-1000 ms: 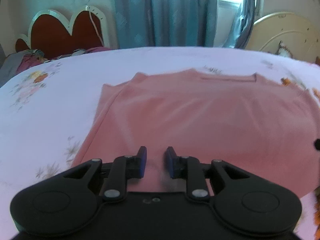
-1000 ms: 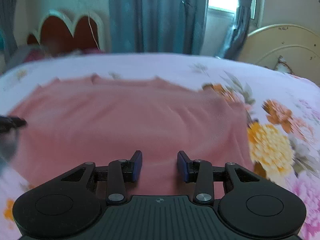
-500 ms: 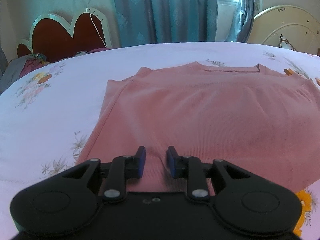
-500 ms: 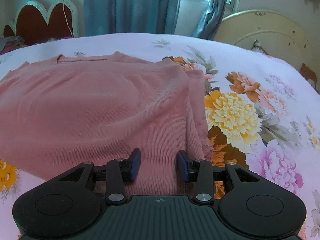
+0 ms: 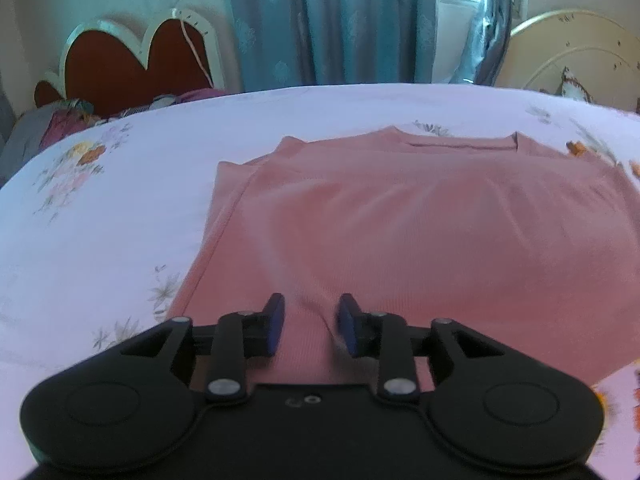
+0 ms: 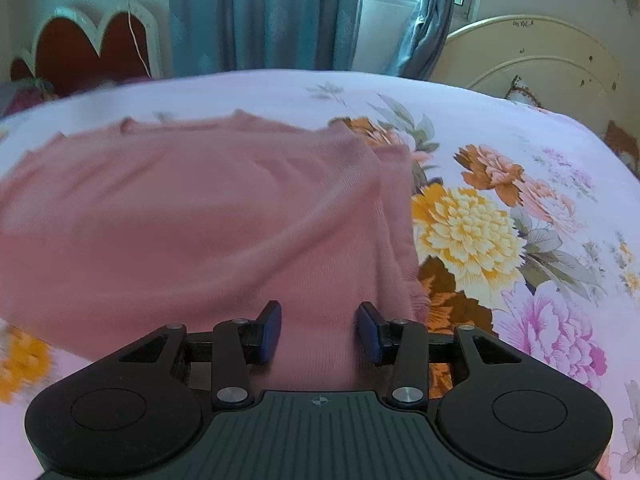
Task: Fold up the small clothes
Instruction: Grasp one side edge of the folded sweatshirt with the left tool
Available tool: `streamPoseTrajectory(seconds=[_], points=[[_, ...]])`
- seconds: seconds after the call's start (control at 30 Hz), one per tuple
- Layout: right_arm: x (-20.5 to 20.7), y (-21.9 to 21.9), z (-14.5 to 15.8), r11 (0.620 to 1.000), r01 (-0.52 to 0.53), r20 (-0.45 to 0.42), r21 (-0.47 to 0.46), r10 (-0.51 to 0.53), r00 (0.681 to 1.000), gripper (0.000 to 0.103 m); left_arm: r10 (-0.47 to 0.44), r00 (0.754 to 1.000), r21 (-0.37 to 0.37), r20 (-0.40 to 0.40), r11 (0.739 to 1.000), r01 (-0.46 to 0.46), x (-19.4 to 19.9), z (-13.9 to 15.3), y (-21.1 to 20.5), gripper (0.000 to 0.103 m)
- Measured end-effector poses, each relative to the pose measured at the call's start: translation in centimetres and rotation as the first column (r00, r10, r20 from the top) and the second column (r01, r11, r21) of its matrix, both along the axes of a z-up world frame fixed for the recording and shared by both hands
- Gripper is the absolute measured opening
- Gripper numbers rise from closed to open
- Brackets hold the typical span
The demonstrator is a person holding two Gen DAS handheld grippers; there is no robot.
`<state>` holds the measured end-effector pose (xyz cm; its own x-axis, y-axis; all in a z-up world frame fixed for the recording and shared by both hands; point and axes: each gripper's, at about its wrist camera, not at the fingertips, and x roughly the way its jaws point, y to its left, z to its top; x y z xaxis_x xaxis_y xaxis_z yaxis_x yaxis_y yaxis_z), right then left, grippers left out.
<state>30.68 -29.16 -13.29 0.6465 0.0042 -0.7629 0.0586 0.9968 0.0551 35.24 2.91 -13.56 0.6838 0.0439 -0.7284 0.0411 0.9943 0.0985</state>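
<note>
A pink knit top lies flat on the flowered bedsheet, neckline at the far side. My left gripper sits low over its near left hem. Its jaws are opening, and a small ridge of cloth runs between the blue pads without being pinched. In the right wrist view the same top fills the left half, its folded-in sleeve edge on the right. My right gripper stands open over the near right hem, with cloth lying flat between its fingers and the pads clear of it.
The bedsheet carries large flower prints to the right of the top. A red heart-shaped headboard and a pile of clothes are at the far left. Blue curtains and a cream headboard lie beyond the bed.
The left jaws have spread apart and let the cloth ridge go slack. The right gripper has shifted a little along the hem, with its jaws slightly wider.
</note>
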Motion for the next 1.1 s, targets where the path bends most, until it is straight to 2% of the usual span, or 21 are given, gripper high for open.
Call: streamPoseTrajectory(seconds=[0.03, 0.07, 0.1, 0.13, 0.17, 0.27, 0.37, 0.5, 0.67, 0.7, 0.73, 0.77, 0.8, 0.87, 0.93, 1.0, 1.1], points=[[-0.1, 0.3, 0.6, 1.0, -0.02, 0.016, 0.018, 0.02, 1.0, 0.046, 0.008, 1.0, -0.009, -0.006, 1.0, -0.008, -0.2, 0.5, 0.1, 0.04], [-0.1, 0.8, 1.0, 0.999, -0.038, 0.023, 0.03, 0.037, 0.999, 0.062, 0.018, 1.0, -0.019, -0.009, 1.0, -0.018, -0.5, 0.9, 0.3, 0.045], [-0.1, 1.3, 1.5, 0.997, -0.06, 0.038, 0.045, 0.058, 0.998, 0.07, 0.032, 0.999, -0.038, -0.011, 0.999, -0.032, -0.9, 1.4, 0.5, 0.056], [0.0, 1.8, 1.9, 0.995, -0.082, 0.054, 0.057, 0.079, 0.995, 0.077, 0.039, 0.999, -0.056, -0.012, 0.998, -0.04, -1.2, 1.9, 0.7, 0.061], [0.1, 2.6, 2.4, 0.991, -0.113, 0.071, 0.068, 0.108, 0.992, 0.077, 0.048, 0.999, -0.072, -0.012, 0.996, -0.049, -1.5, 2.3, 0.9, 0.067], [0.5, 4.8, 3.5, 0.981, -0.175, 0.111, 0.088, 0.165, 0.98, 0.077, 0.092, 0.995, -0.153, -0.023, 0.984, -0.094, -2.6, 3.2, 1.9, 0.067], [0.8, 6.9, 4.2, 0.968, -0.227, 0.136, 0.103, 0.213, 0.968, 0.077, 0.149, 0.987, -0.244, -0.064, 0.956, -0.16, -3.6, 3.4, 3.4, 0.068], [1.2, 9.1, 4.3, 0.955, -0.267, 0.141, 0.132, 0.248, 0.958, 0.077, 0.195, 0.974, -0.31, -0.116, 0.925, -0.222, -4.8, 2.6, 4.8, 0.067], [2.0, 10.4, 4.5, 0.956, -0.243, 0.132, 0.164, 0.223, 0.966, 0.076, 0.237, 0.954, -0.448, -0.183, 0.844, -0.296, -5.8, 0.5, 6.6, 0.066], [2.3, 10.6, 4.6, 0.958, -0.235, 0.133, 0.164, 0.214, 0.968, 0.071, 0.241, 0.95, -0.486, -0.198, 0.818, -0.309, -5.6, -0.2, 7.0, 0.066], [2.6, 10.6, 4.7, 0.96, -0.226, 0.125, 0.168, 0.206, 0.971, 0.056, 0.244, 0.946, -0.516, -0.215, 0.794, -0.322, -5.4, -1.0, 7.3, 0.066], [3.1, 10.7, 4.7, 0.961, -0.214, 0.114, 0.176, 0.196, 0.974, 0.051, 0.25, 0.94, -0.543, -0.233, 0.769, -0.339, -5.0, -1.8, 7.6, 0.065], [3.6, 10.7, 4.6, 0.961, -0.203, 0.106, 0.188, 0.186, 0.977, 0.051, 0.265, 0.939, -0.569, -0.218, 0.747, -0.344, -4.9, -2.2, 7.8, 0.066], [4.4, 11.0, 4.4, 0.967, -0.176, 0.088, 0.184, 0.162, 0.983, 0.051, 0.275, 0.944, -0.611, -0.183, 0.72, -0.329, -4.2, -2.6, 8.1, 0.067], [5.5, 11.4, 4.0, 0.972, -0.16, 0.074, 0.174, 0.149, 0.986, 0.051, 0.295, 0.941, -0.665, -0.165, 0.671, -0.327, -3.3, -3.2, 8.8, 0.067], [6.7, 11.8, 3.6, 0.974, -0.15, 0.068, 0.169, 0.14, 0.988, 0.051, 0.316, 0.937, -0.702, -0.149, 0.633, -0.326, -2.3, -3.9, 9.2, 0.067], [8.5, 12.5, 3.0, 0.981, -0.123, 0.057, 0.148, 0.116, 0.992, 0.051, 0.333, 0.936, -0.738, -0.114, 0.603, -0.304, -0.9, -4.4, 9.4, 0.065]])
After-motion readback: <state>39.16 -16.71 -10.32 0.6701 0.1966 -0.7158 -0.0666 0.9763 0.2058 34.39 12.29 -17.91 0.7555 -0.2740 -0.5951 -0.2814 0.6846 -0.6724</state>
